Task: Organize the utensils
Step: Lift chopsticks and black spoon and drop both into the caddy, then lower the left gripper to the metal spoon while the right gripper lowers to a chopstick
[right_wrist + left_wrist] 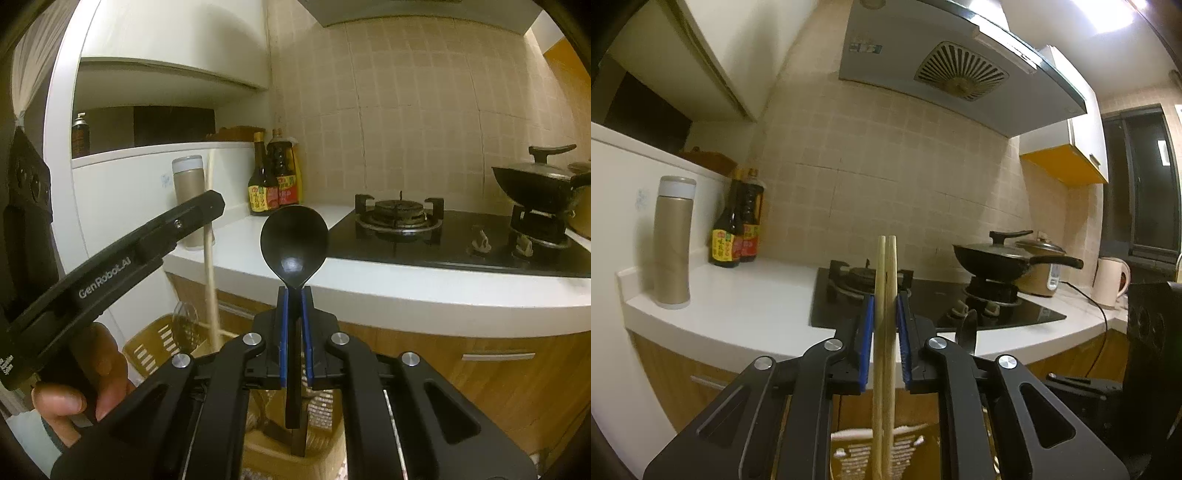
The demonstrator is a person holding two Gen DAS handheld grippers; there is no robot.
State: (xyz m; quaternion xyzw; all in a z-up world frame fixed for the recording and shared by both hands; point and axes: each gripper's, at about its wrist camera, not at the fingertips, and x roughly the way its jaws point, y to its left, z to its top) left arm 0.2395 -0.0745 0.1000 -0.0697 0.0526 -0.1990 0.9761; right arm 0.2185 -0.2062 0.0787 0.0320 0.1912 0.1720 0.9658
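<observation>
Left wrist view: left gripper (885, 302) held a pair of wooden chopsticks (885, 280) upright between its blue pads; slight gaps showed beside the sticks, so the clamp looked loose, pad contact unclear. Lower stick ends ran down into a slotted beige basket (908, 435) directly under the jaws. Only this view showed the range hood (960, 70), the white kettle (1110, 280) and the rice cooker (1039, 269) far right of the gripper.

Right wrist view: right gripper (294, 295) was clenched on the neck of a black spoon (294, 240), bowl up ahead of the fingertips, handle hanging into the basket (147, 347) below. Only here: the left gripper body from the side, printed "GenRobot.AI", and the person's hand (85, 380) on its grip.

Sauce bottle (263, 184) labels were unreadable.

White counter edge (406, 291) ran just ahead of both grippers; bare countertop lay ahead-left near the gold flask (674, 240), hob (461, 236) ahead-right.
</observation>
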